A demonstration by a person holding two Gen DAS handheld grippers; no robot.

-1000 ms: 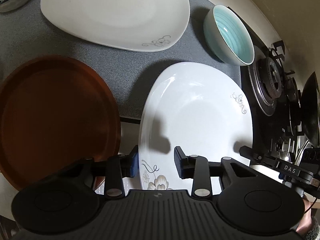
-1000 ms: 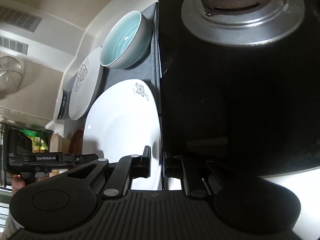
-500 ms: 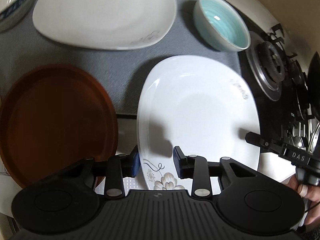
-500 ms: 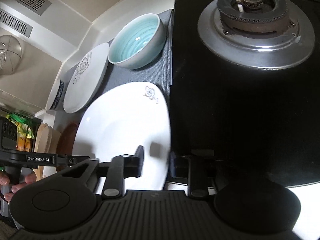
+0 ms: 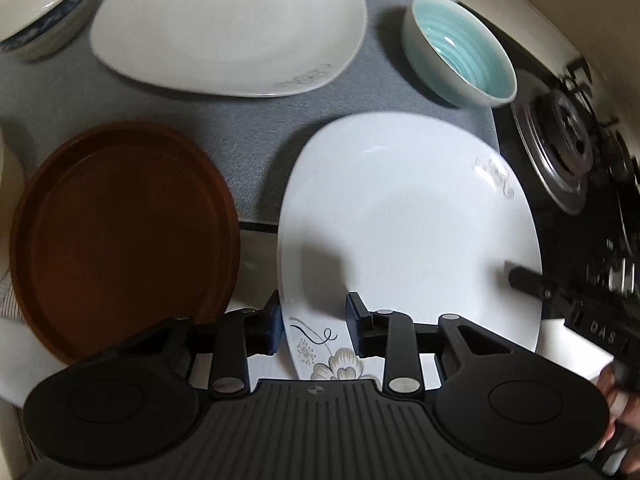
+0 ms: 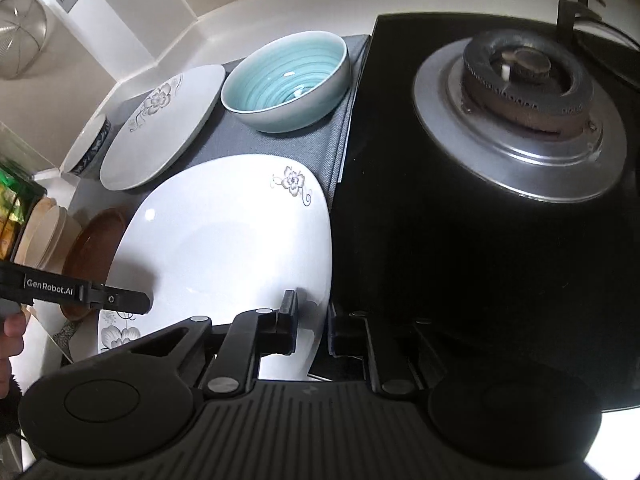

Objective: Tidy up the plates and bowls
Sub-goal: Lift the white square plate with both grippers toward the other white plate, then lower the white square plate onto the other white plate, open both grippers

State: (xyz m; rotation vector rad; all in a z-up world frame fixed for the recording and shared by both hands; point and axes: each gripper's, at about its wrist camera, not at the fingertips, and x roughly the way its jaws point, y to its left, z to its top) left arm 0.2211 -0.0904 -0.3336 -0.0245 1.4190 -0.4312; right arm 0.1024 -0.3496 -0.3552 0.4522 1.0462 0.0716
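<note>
A white square plate with flower prints lies half on the grey mat, beside the stove. My right gripper is shut on its right rim, one finger over the plate and the other outside the edge. My left gripper straddles the near left rim by the flower print. Its jaws are closing, with a gap still showing beside the inner pad. A brown round plate lies to the left. A second white plate and a teal bowl sit farther back.
A blue-patterned bowl stands at the far left corner of the mat. The black glass stove with its burner borders the mat on the right. Stacked pale containers stand past the brown plate. A person's hand holds the left gripper.
The right view has rolled and lifted, with the plate's rim staying between its fingers. The left view has tilted, so the far plate and teal bowl have shifted. The left fingers have drawn slightly closer.
</note>
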